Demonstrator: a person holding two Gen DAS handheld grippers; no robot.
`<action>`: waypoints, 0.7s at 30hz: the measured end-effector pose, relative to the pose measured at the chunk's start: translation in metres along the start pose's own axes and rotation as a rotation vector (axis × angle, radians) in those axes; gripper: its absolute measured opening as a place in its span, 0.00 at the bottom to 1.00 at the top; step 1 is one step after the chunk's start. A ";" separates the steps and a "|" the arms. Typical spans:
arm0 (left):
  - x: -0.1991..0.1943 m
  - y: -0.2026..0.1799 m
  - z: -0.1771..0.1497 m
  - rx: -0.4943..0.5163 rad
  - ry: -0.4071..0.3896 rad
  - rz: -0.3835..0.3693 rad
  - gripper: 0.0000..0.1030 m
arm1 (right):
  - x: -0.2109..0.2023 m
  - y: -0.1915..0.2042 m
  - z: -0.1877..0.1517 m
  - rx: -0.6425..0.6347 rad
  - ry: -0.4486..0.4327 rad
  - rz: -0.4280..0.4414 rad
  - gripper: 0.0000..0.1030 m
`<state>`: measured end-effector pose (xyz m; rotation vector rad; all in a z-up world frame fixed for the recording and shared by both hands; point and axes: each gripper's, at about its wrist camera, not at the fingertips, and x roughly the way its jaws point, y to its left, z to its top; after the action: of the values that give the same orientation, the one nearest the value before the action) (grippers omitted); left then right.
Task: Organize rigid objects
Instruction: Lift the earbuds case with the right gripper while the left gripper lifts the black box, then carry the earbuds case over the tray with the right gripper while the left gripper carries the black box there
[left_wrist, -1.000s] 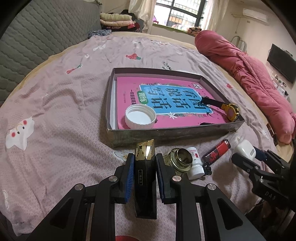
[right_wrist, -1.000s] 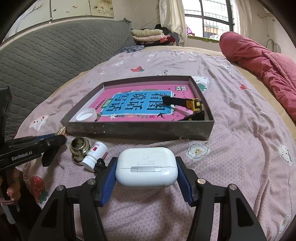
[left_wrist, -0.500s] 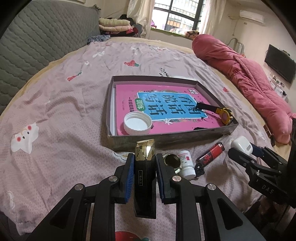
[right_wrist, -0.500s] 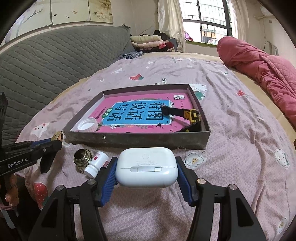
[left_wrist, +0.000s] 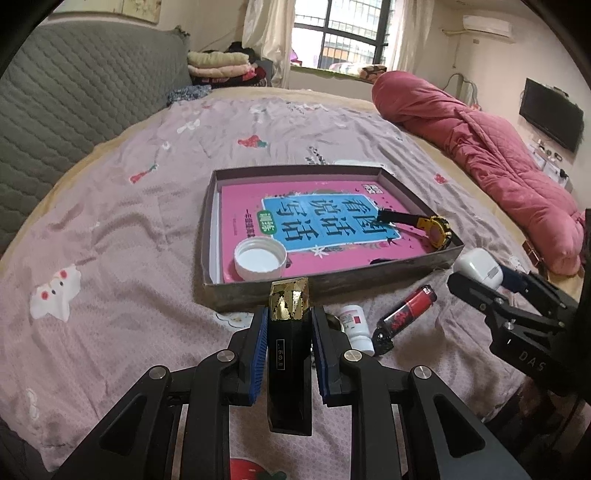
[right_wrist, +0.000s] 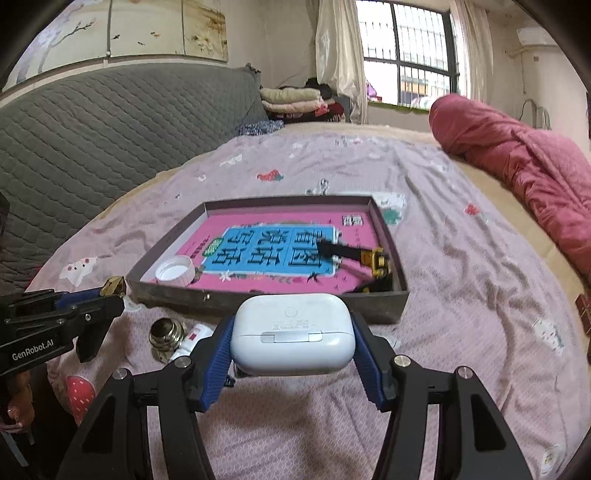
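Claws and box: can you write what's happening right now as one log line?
left claw: shut on black gold-capped bottle | right claw: shut on white earbud case | grey cardboard box: ahead

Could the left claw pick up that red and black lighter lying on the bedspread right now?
Probably not yet. The left claw is shut on a black box with a gold top, so it is full. The red and black lighter lies uncovered beside the small white bottle.
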<state>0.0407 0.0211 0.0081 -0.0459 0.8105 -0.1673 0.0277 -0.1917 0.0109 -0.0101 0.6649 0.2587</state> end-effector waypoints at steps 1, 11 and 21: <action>0.000 0.000 0.000 0.003 -0.002 0.004 0.22 | -0.001 0.001 0.001 -0.007 -0.010 -0.004 0.58; 0.001 -0.001 0.007 0.000 -0.011 0.009 0.22 | 0.002 0.007 0.010 -0.026 -0.033 0.002 0.58; 0.011 -0.008 0.024 -0.008 -0.027 0.003 0.22 | 0.007 -0.002 0.019 0.002 -0.054 0.002 0.58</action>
<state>0.0646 0.0105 0.0179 -0.0547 0.7843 -0.1607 0.0452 -0.1897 0.0216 -0.0008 0.6117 0.2594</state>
